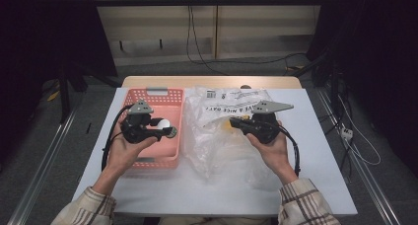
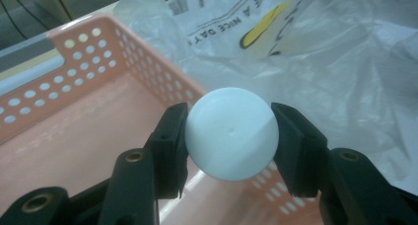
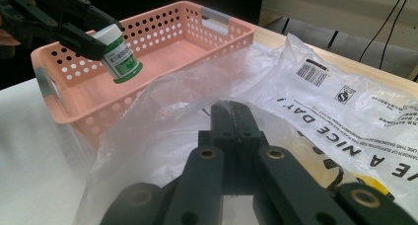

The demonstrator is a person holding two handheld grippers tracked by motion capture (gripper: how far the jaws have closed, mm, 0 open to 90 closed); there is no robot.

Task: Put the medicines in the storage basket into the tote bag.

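A small bottle with a white cap and a green label hangs above the pink basket. My left gripper is shut on its cap, one jaw on each side. From the right gripper view, the left gripper holds the bottle tilted over the basket's near corner. A clear plastic bag with black print lies crumpled beside the basket. My right gripper has its jaws pressed together on a fold of the bag's film. In the high view the left gripper is over the basket and the right gripper over the bag.
The basket and bag sit on a white tabletop with a wooden strip along its far edge. The basket's inside holds nothing that I can see. Cables hang down the wall behind the table.
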